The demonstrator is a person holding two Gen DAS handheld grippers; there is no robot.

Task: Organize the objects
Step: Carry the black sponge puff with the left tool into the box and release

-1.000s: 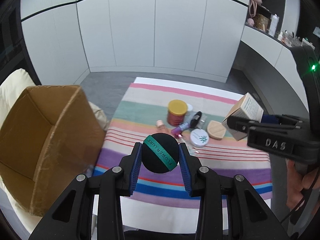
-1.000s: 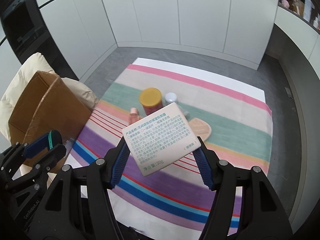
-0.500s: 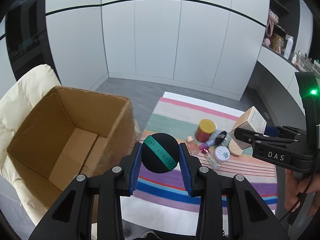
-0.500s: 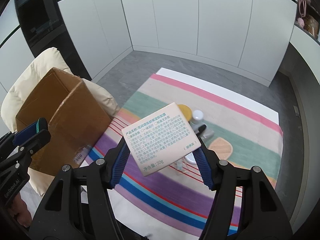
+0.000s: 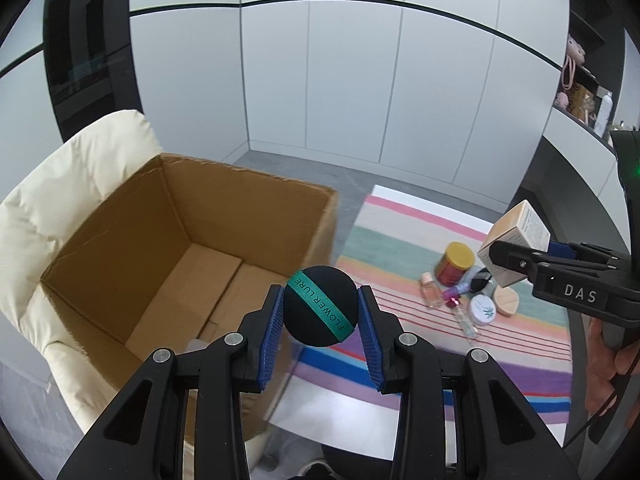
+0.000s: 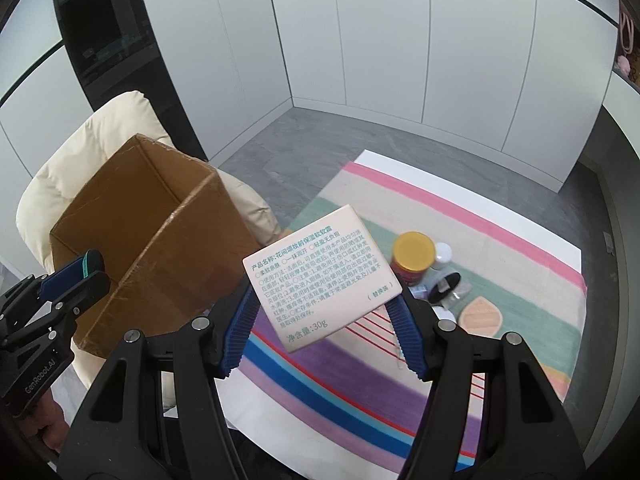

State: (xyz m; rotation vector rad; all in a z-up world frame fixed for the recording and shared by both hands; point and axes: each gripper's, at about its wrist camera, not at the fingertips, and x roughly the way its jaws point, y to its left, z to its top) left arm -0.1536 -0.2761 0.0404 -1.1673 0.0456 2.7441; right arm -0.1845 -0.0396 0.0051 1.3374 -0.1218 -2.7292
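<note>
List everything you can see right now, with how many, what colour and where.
cardboard box: one, brown, open, on the cream chair
cream chair: one, under the box
striped cloth: one, multicoloured, on the table
black puff: one, green band, in left gripper
carton: one, beige, printed, in right gripper
jar: one, yellow lid, on cloth
round tin: one, white, on cloth
wooden pad: one, tan, on cloth
small bottles: several, beside jar
left gripper: black, blue pads
right gripper: black, blue pads
</note>
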